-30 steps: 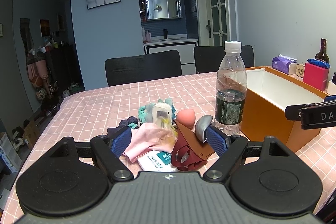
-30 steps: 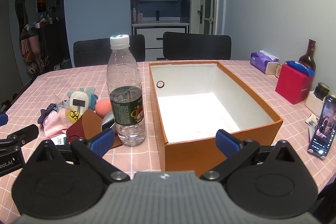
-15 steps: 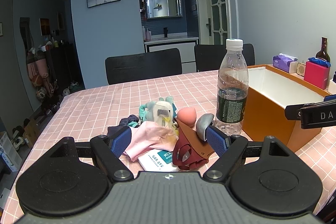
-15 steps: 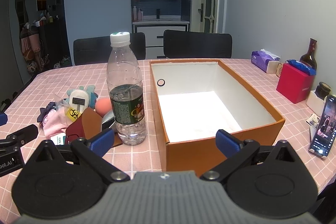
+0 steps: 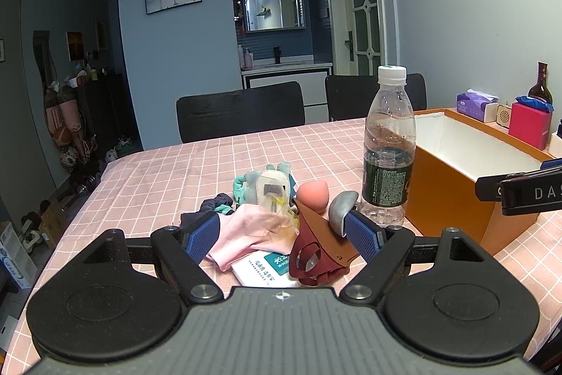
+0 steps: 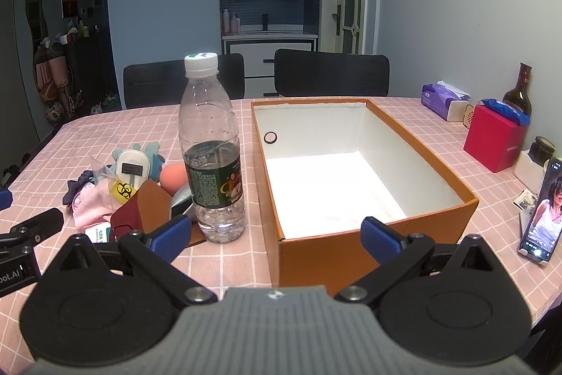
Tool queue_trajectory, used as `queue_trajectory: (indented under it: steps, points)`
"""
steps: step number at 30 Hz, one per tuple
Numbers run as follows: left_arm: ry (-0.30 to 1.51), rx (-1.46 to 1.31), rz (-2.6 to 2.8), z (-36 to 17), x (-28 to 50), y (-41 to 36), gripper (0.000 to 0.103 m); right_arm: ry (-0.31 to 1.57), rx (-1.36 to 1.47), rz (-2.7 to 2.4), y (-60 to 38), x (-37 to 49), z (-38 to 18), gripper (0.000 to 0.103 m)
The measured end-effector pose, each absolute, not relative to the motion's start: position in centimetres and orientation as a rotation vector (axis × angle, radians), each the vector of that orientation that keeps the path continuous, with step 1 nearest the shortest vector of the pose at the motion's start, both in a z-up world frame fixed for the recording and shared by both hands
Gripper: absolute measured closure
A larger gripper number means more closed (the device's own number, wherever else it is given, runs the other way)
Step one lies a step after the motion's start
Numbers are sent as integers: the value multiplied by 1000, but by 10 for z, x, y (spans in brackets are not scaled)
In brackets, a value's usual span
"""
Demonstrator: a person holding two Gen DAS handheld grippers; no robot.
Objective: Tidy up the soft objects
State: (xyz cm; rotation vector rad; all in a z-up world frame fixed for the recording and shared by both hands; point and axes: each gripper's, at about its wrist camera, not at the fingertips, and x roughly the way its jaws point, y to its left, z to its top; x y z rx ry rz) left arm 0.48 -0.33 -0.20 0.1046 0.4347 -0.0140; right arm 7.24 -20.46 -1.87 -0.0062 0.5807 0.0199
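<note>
A pile of soft things lies on the pink checked tablecloth: a pink cloth [image 5: 246, 234], a dark red cloth [image 5: 312, 255], a teal plush [image 5: 260, 180], a dark scrunchie [image 5: 216, 203] and a peach sponge egg [image 5: 313, 195]. My left gripper [image 5: 284, 234] is open, its fingers on either side of the pile, holding nothing. An open orange box [image 6: 351, 164] with a white inside stands to the right. My right gripper [image 6: 275, 234] is open and empty at the box's near edge.
A water bottle [image 5: 388, 146] stands between the pile and the box, also in the right wrist view [image 6: 210, 150]. A red box [image 6: 491, 143], tissues [image 6: 444, 95], a dark bottle [image 6: 520, 90] and a phone [image 6: 542, 217] stand at the right. Black chairs [image 5: 242, 109] line the far edge.
Both grippers have barely shifted; the view has risen slightly. Nothing was taken hold of or let go.
</note>
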Motion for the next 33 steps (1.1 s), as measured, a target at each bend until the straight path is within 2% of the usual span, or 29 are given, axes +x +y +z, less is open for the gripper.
queue_trajectory:
  steps: [27,29,33]
  points:
    - [441,104,-5,-1,7,4,8,541,3,108,-190,73,-23,3]
    - [445,105,-16,-3,9,9,15,496,-8,175,-181,72,-25,3]
    - [466,77,-49,-7,12,21,22,481,-56,288,-155,77,-29,3]
